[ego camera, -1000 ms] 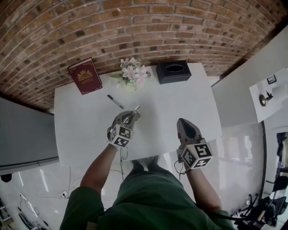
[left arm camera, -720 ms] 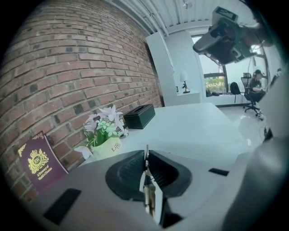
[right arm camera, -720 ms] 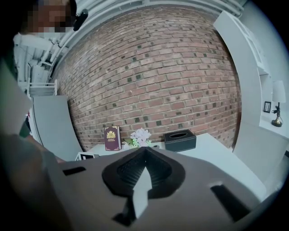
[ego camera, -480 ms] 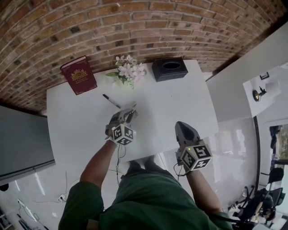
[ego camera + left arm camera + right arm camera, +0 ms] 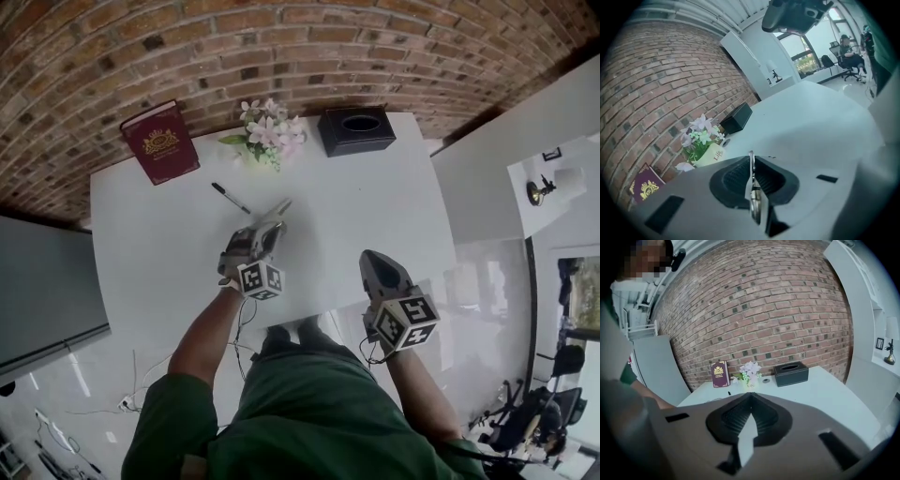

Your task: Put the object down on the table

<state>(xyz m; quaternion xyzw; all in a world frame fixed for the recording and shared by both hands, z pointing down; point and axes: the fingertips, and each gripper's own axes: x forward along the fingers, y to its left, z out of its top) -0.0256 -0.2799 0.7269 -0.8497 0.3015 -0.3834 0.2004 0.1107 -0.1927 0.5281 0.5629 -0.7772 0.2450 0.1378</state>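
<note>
**Right tongs** (image 5: 372, 257), nearest the person: these are hanging by the near edge of the white worktop (image 5: 384, 202). The jaws are lying together with nothing between them, and they are taking no part in the task.

**Left tongs** (image 5: 265, 234), a little farther in over the worktop: the jaws are closing narrowly on a thin metal utensil (image 5: 280, 209), possibly a spoon. It is showing edge-on between the pads, and its free end is pointing away toward the far right.

**Progress:** the utensil is being held, not released, so the putting-down is judged not yet done. Lowering and letting go are what is left. Whether its tip is touching the surface cannot be told.

**Beyond:** a black pen (image 5: 230, 198) is lying just past the utensil, apart from it. Along the brick wall, a potted flower (image 5: 265, 137) is standing between a red book (image 5: 159, 142) and a black tissue box (image 5: 356, 130).
</note>
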